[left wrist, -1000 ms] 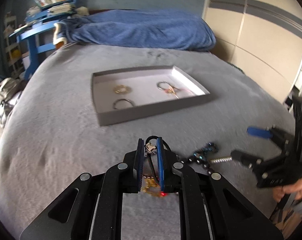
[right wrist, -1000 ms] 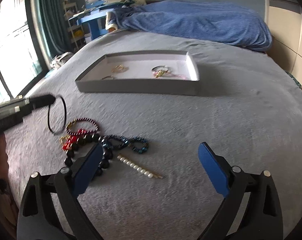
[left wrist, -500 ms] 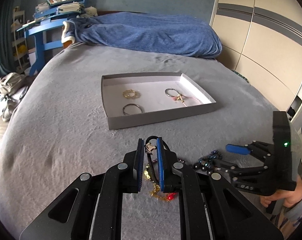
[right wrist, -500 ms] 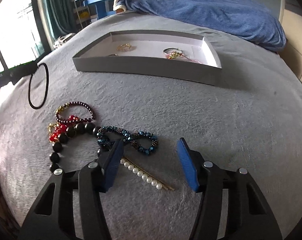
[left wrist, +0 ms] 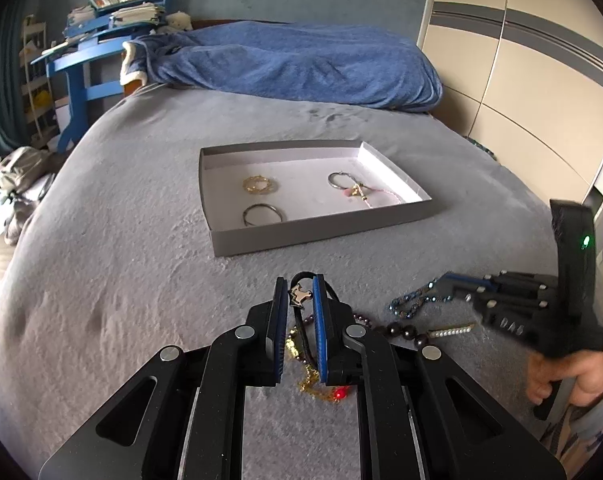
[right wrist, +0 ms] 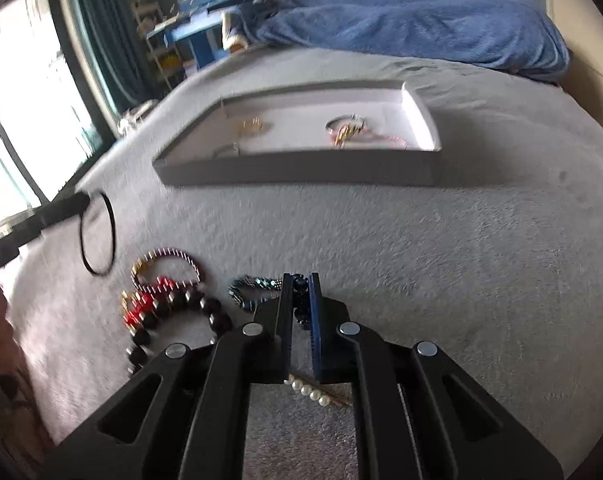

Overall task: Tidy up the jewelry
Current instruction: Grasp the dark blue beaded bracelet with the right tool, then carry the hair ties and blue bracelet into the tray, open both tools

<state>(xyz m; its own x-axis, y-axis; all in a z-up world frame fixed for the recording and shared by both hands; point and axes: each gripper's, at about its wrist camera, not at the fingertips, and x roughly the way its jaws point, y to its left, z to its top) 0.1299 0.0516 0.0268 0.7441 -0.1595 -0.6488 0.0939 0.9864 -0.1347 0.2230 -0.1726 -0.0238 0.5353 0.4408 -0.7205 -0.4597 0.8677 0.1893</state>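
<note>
Left wrist view: your left claw (left wrist: 300,300) is pinching a black cord bracelet (left wrist: 306,322) with a small silver charm, just above the grey bed (left wrist: 113,248). The tray (left wrist: 321,230) lies far ahead, well apart, holding a gold ring-like piece (left wrist: 260,184), a dark hoop (left wrist: 262,214) and a silver hoop with a pink chain (left wrist: 355,186). Your right claw (left wrist: 441,284) reaches in from the right, low over the loose pile.

Right wrist view: your right claw (right wrist: 301,300) is pressed together on the blue beaded bracelet (right wrist: 253,290). A pearl pin (right wrist: 315,390) lies beneath it; black beads (right wrist: 173,312), a red piece (right wrist: 141,308) and a purple bracelet (right wrist: 167,264) lie to the left.

Step in hand, as judged: both pieces gripped, carry to the tray pending. Next, lift each high enough that the dangling loop clears the near wall of the tray. The bed between pile and tray is bare; the tray's middle and right floor offers open room.
</note>
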